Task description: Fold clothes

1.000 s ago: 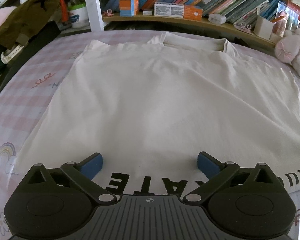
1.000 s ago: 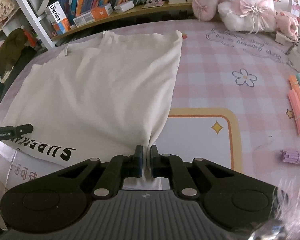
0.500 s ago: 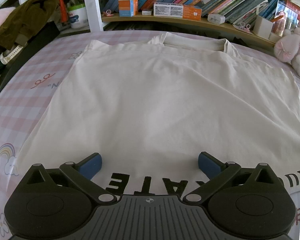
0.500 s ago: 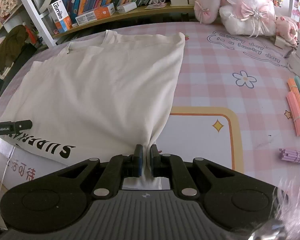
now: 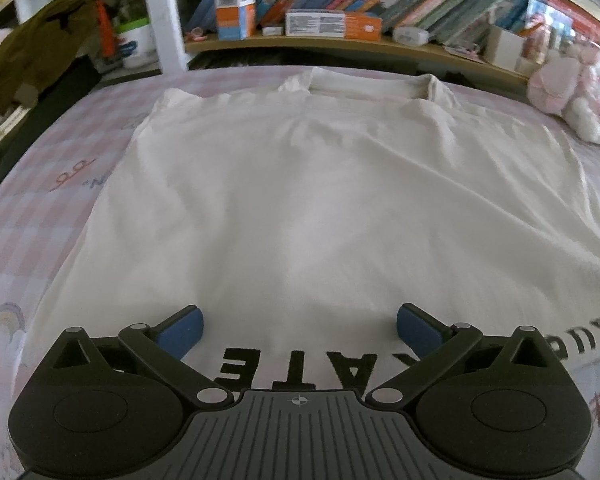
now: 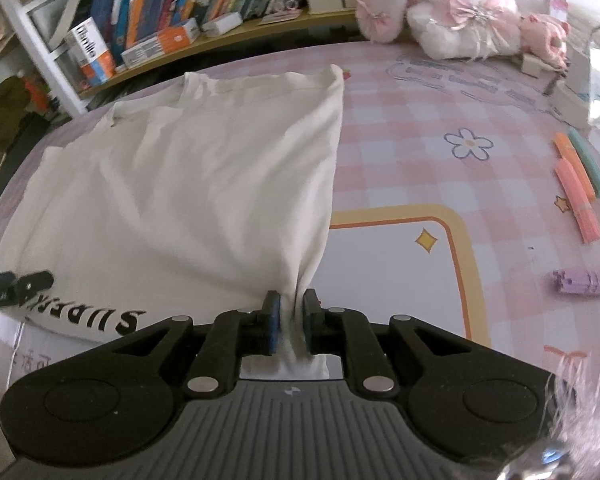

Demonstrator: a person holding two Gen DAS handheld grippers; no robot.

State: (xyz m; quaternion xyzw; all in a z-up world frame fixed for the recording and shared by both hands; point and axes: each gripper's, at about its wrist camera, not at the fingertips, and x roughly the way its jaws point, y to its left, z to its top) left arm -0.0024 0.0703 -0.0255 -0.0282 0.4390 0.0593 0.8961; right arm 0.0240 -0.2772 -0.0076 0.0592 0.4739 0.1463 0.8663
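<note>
shirt: one cream cotton T-shirt (image 5: 308,200), spread flat on the pink-checked printed cloth (image 6: 440,160) covering the counter. Collar toward the far edge by the shelf, hem at the near edge. Black block lettering along the hem.
shirt corner: near right hem corner bunched and pulled up off the cloth, running into the right claw.
right claw (image 6: 288,320): jaws opening, only a small gap; the bunched corner sits between the blue pads (image 6: 274,320) with fabric spilling out behind them. Pads look to be touching the fabric on both sides.
left claw (image 5: 298,326): released, jaws wide apart, nothing between them. Hovers over the hem lettering near the near edge; contact with the shirt cannot be told.
left claw, right view: one black arm tip (image 6: 16,286) at the left edge, just over the hem.
pens: three pastel marker pens (image 6: 578,184) (two orange-pink, one green) side by side near the right edge; one lilac bundle (image 6: 588,282) nearer, apart from them.
plush: pink-and-white plush toys (image 6: 460,12) at the far right corner; count unclear.
shelf: one wooden shelf (image 5: 340,42) behind the far edge, a row of books on it, too many to count.
</note>
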